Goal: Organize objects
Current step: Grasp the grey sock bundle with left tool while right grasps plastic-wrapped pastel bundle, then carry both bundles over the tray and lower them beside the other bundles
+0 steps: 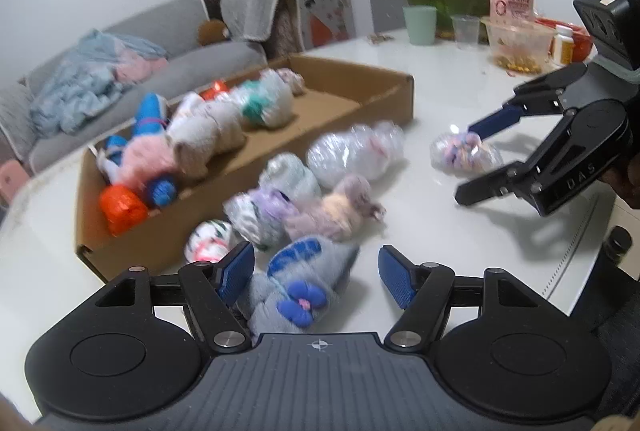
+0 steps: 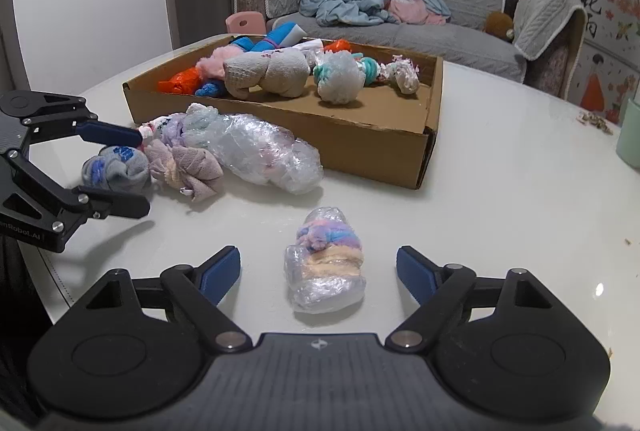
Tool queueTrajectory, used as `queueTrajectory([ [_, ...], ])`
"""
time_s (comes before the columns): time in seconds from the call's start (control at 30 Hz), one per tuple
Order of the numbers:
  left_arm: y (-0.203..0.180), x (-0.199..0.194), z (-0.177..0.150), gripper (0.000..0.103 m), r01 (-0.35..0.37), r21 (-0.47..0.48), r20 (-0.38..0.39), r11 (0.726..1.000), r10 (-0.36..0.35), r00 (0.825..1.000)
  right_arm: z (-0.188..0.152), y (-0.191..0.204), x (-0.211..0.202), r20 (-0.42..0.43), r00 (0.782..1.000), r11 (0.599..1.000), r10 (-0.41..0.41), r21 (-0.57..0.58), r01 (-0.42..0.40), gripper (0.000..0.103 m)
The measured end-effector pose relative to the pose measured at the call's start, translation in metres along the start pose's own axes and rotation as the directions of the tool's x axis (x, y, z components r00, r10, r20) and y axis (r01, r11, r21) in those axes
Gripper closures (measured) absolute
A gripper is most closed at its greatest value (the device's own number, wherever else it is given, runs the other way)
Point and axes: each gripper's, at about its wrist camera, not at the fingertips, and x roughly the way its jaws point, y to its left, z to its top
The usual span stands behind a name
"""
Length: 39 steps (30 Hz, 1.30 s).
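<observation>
On the tabletop (image 2: 500, 191), I am holding my left claw (image 1: 316, 273) apart around a grey-blue sock bundle (image 1: 298, 285). My right claw (image 2: 319, 273) is standing apart astride a plastic-wrapped bundle (image 2: 325, 267), not pressing it.

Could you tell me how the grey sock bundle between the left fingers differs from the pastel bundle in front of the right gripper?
The grey sock bundle is bare fabric with blue patches; the pastel bundle is wrapped in clear plastic. The grey one lies beside other bundles; the pastel one lies alone. Both rest on the white table, outside the cardboard box, each between open fingers.
</observation>
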Motion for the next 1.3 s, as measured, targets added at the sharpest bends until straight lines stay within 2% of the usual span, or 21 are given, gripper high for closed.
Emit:
queueTrajectory([
  [0.27,0.003,-0.001,0.000,0.029,0.033,-0.038,-0.037,0.999,-0.035,0.999,0.000,-0.001,-0.003,0.013,1.000,1.000,0.020,-0.010,-0.020,0.041],
  [0.5,0.011,0.000,0.000,0.028,0.032,-0.062,-0.054,0.998,-0.036,0.998,0.001,-0.002,-0.004,0.010,0.999,0.999,0.030,-0.015,-0.030,0.044],
  [0.6,0.013,0.000,0.000,0.039,0.057,-0.083,-0.055,0.995,-0.061,0.997,0.001,-0.002,-0.004,0.007,0.999,0.999,0.032,-0.016,-0.032,0.048],
  [0.63,0.014,-0.001,0.000,0.050,0.066,-0.093,-0.054,0.993,-0.072,0.996,0.001,-0.002,-0.004,0.006,0.999,0.999,0.033,-0.018,-0.033,0.052],
  [0.67,0.013,-0.001,0.000,0.053,0.071,-0.099,-0.052,0.993,-0.077,0.996,0.001,-0.002,-0.005,0.006,0.999,0.999,0.037,-0.020,-0.037,0.057],
  [0.8,0.011,-0.005,-0.002,0.058,0.068,-0.110,-0.049,0.992,-0.074,0.996,0.002,-0.005,-0.007,0.001,0.999,0.999,0.040,-0.017,-0.040,0.072],
  [1.03,0.011,-0.017,0.004,0.061,0.076,-0.185,-0.031,0.980,-0.083,0.996,0.009,-0.010,-0.015,0.001,0.999,0.999,0.039,-0.027,-0.039,0.073],
  [1.3,0.033,-0.033,0.069,0.061,0.085,-0.271,0.048,0.959,-0.075,0.996,0.060,-0.023,-0.051,0.088,0.995,0.997,0.042,-0.066,-0.036,0.073],
])
